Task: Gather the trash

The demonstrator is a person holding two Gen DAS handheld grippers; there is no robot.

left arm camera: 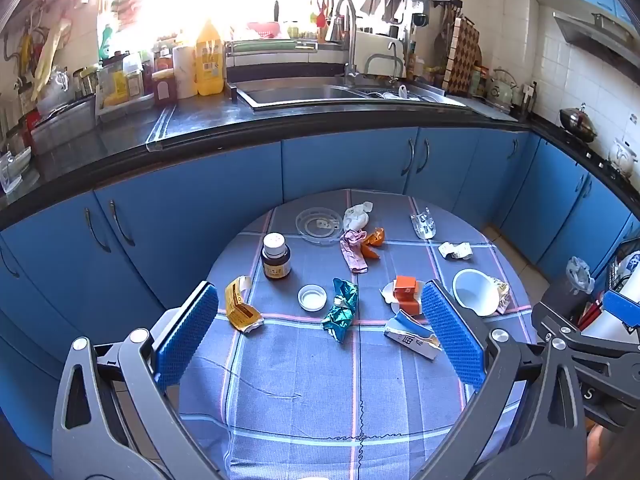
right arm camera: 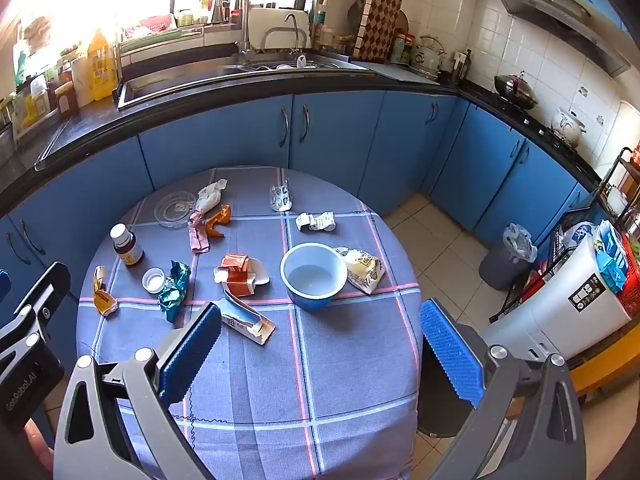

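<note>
Trash lies scattered on a round table with a blue checked cloth (left arm camera: 304, 392). There is a teal foil wrapper (left arm camera: 341, 313), a yellow wrapper (left arm camera: 241, 309), a torn white and blue carton (left arm camera: 412, 334), an orange box (left arm camera: 407, 292), a pink wrapper (left arm camera: 353, 252), orange peel (left arm camera: 374, 242), crumpled tissue (left arm camera: 357, 216), a receipt (left arm camera: 455, 249) and a blister pack (left arm camera: 423, 224). My left gripper (left arm camera: 320, 344) is open and empty above the table's near part. My right gripper (right arm camera: 320, 356) is open and empty above the table's near right edge. A white bowl (right arm camera: 314, 276) stands ahead of it.
A brown bottle (left arm camera: 276, 258), a white lid (left arm camera: 312, 297) and a clear plastic lid (left arm camera: 319, 225) are also on the table. A bin with a bag (right arm camera: 508, 258) stands on the tiled floor at the right. Blue cabinets (left arm camera: 344, 164) and a counter with a sink run behind.
</note>
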